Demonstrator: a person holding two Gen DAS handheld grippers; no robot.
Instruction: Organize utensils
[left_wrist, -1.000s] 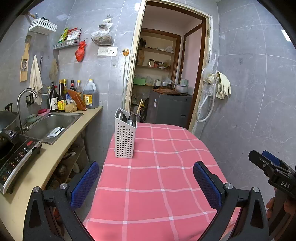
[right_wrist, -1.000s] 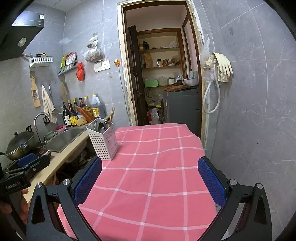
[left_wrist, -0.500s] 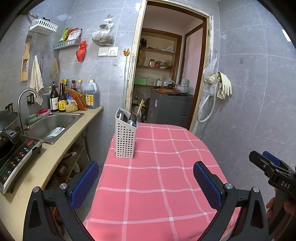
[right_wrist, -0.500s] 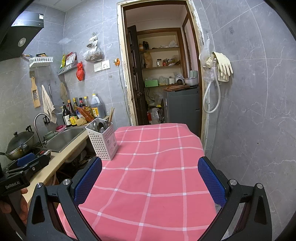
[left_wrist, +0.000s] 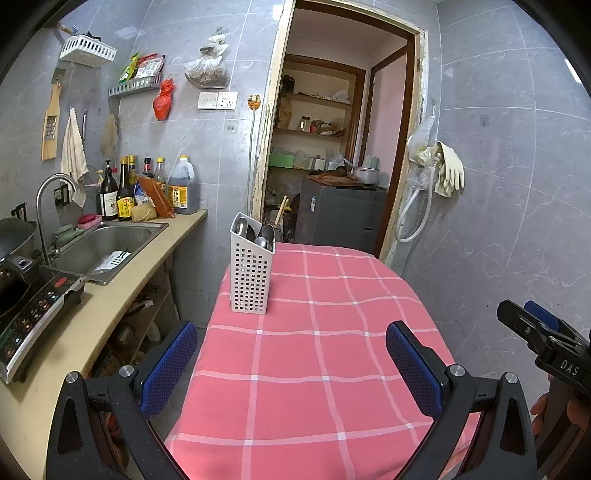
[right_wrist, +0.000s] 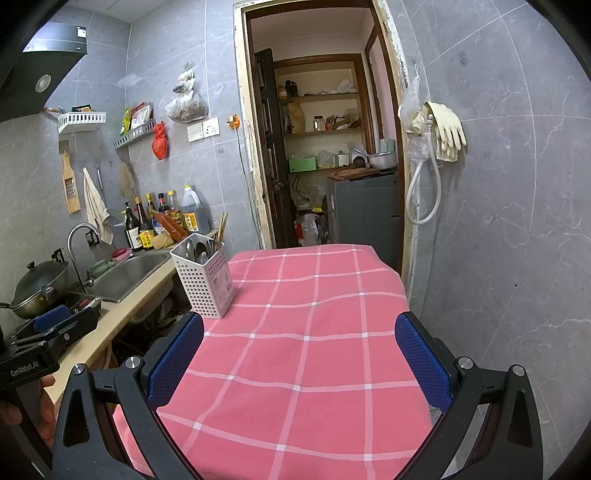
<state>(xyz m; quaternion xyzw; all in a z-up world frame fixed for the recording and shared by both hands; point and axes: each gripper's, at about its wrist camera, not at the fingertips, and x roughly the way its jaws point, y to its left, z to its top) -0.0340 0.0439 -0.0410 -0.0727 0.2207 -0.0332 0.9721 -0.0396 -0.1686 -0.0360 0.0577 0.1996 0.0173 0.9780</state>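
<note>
A white perforated utensil holder (left_wrist: 252, 274) stands upright at the far left of the table with the pink checked cloth (left_wrist: 317, 354). It holds several metal spoons (left_wrist: 258, 233). It also shows in the right wrist view (right_wrist: 204, 278). My left gripper (left_wrist: 291, 369) is open and empty, held above the table's near end. My right gripper (right_wrist: 298, 363) is open and empty too, above the near end, to the right of the left one. Both are well short of the holder.
A counter (left_wrist: 110, 314) with a sink (left_wrist: 105, 248), bottles (left_wrist: 147, 192) and an induction cooker (left_wrist: 33, 314) runs along the left. A grey tiled wall (left_wrist: 498, 221) is close on the right. An open doorway (left_wrist: 332, 147) lies behind the table.
</note>
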